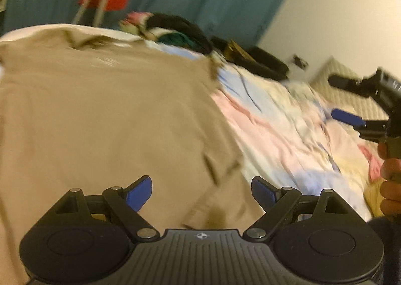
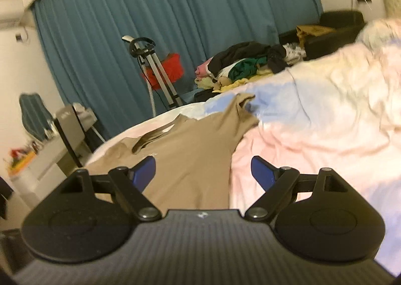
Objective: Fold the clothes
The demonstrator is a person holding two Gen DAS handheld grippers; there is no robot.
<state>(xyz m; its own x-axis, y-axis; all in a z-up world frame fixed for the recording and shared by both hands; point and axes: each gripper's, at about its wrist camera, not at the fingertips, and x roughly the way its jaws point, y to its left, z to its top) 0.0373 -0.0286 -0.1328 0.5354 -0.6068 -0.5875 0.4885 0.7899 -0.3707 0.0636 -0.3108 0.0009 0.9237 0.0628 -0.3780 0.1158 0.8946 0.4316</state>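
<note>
Tan shirt (image 1: 105, 114) lies spread on pastel bedcover (image 1: 270, 129). Soft, light, limp fabric; likely best pinched at sleeve edge or hem corner. Left gripper (image 1: 201, 191) and right gripper (image 2: 203, 172) both spread wide, holding nothing.

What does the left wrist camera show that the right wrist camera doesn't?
Only the left wrist view shows the other gripper, the right gripper, at its right edge with the hand holding it.

Only the right wrist view shows the desk at the left and the dark sofa at the back.

Both show the tan shirt lying on the pastel bedcover, the heap of clothes behind it, the teal curtain, and each camera's own blue-tipped fingers, spread open and empty.
</note>
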